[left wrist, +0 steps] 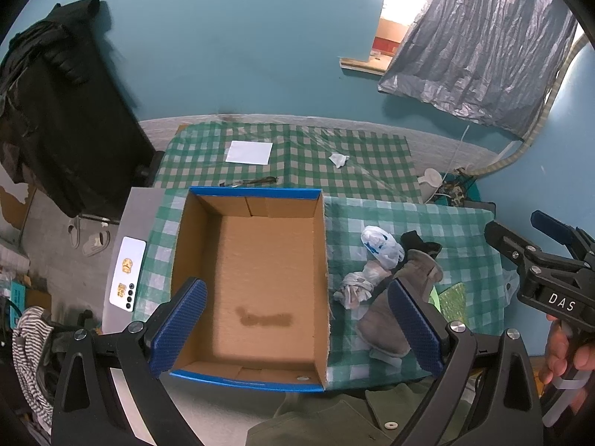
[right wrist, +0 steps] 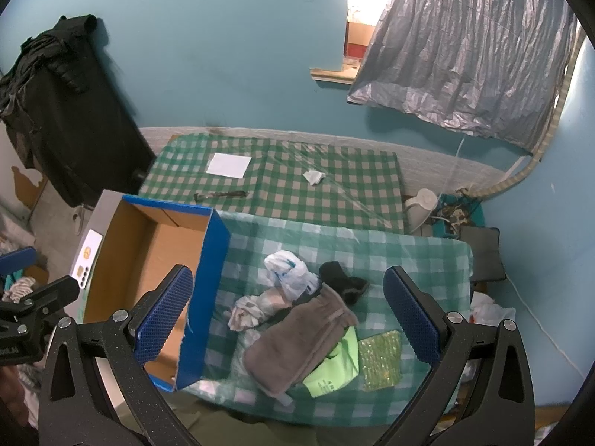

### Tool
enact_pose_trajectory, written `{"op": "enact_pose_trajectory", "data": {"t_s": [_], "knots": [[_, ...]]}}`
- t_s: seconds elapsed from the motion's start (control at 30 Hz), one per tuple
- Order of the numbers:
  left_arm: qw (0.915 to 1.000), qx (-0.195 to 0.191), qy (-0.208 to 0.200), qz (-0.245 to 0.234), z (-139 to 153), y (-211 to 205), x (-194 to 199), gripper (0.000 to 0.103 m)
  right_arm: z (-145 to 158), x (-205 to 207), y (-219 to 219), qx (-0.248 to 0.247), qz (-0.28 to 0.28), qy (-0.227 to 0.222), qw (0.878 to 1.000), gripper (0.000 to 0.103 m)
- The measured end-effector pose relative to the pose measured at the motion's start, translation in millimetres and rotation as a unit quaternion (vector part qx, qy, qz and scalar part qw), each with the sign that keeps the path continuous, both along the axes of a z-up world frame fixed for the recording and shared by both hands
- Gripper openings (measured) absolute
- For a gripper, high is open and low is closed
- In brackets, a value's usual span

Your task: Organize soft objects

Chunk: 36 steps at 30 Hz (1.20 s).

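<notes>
While both hand-held grippers, left (left wrist: 297, 329) and right (right wrist: 288, 321), hover spread wide, soft items (right wrist: 297, 323) lie beside the cardboard box (left wrist: 253, 282).

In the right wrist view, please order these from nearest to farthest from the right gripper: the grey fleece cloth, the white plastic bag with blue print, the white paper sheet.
From the right gripper:
1. Grey fleece cloth, between its fingers.
2. White plastic bag with blue print, beyond the cloth.
3. White paper sheet, far back, left.

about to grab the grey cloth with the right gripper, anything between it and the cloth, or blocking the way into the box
Nothing visible blocks the open right gripper from the grey cloth. Toward the box, only its blue side wall stands between; the cloth must be lifted over it.
</notes>
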State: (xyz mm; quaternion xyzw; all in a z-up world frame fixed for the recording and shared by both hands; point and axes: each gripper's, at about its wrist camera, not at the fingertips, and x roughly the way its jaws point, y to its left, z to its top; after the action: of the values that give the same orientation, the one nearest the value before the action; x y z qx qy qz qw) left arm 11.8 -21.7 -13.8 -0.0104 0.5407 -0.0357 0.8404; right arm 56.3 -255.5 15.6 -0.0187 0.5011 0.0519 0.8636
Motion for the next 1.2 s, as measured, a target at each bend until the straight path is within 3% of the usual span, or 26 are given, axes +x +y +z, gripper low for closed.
{"op": "enact_pose_trajectory", "data": {"t_s": [0.57,1.2], "knots": [[0.9998,0.015,-0.007,-0.013,-3.5,-16.9,-1.3,0.099,-11.1,-10.7,-29.0,0.005,-0.011,0.011,1.0,0.101],[0.9914,0.051,0.009,-0.12,-32.7,-90.4,16.8,0.099,-42.8,-19.2,-114.9,-0.024,-0.061,0.052,0.996,0.101]]}}
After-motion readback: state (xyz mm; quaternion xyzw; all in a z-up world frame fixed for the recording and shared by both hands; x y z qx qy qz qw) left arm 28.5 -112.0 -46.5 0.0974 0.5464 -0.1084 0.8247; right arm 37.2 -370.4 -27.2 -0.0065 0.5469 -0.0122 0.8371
